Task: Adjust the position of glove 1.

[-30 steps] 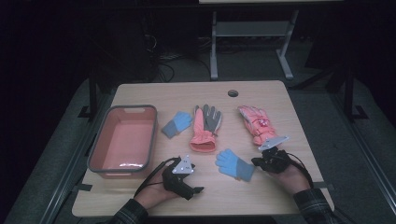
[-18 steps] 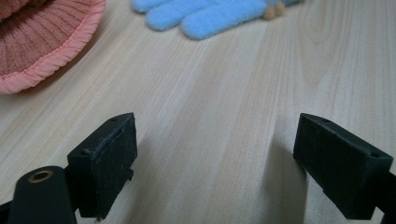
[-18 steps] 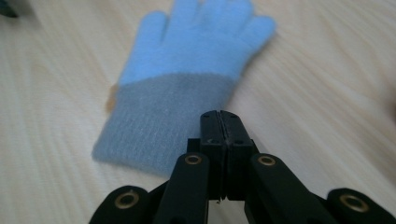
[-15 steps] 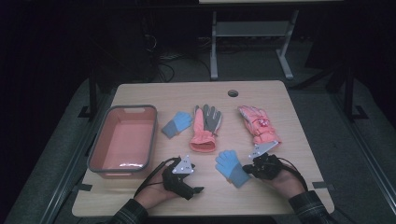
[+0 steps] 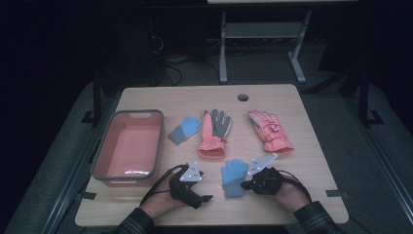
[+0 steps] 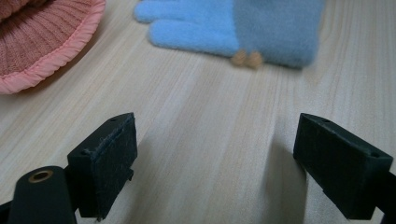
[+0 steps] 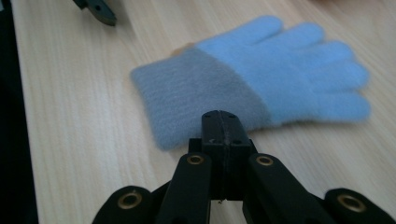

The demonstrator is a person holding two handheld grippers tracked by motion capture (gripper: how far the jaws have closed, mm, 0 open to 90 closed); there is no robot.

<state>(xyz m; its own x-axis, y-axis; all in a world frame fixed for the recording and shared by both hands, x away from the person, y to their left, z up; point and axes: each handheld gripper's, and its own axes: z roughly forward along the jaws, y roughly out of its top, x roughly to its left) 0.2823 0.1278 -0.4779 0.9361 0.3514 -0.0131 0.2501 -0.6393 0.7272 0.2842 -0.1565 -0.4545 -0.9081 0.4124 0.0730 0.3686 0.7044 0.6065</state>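
The small light-blue fleece glove with a grey cuff (image 5: 234, 177) lay flat on the pale wooden table (image 5: 311, 195) near its front edge, between your two tools. Your right gripper (image 7: 219, 122) had its jaws pressed together, empty, tips right at the cuff edge; whether they touched the fleece, can't tell. Risk: shut like that it could only shove the glove, bunching or sliding it toward your left gripper (image 6: 215, 163), which rested wide open and empty on bare wood just short of the glove. A grab would've needed the jaws parted first. Further out sat the second blue glove (image 5: 185, 129), the pink-and-grey work glove (image 5: 214, 134) and the padded pink ski glove (image 5: 269, 131). The pink rectangular plastic bin with grey rim (image 5: 127, 146) at the left held nothing.
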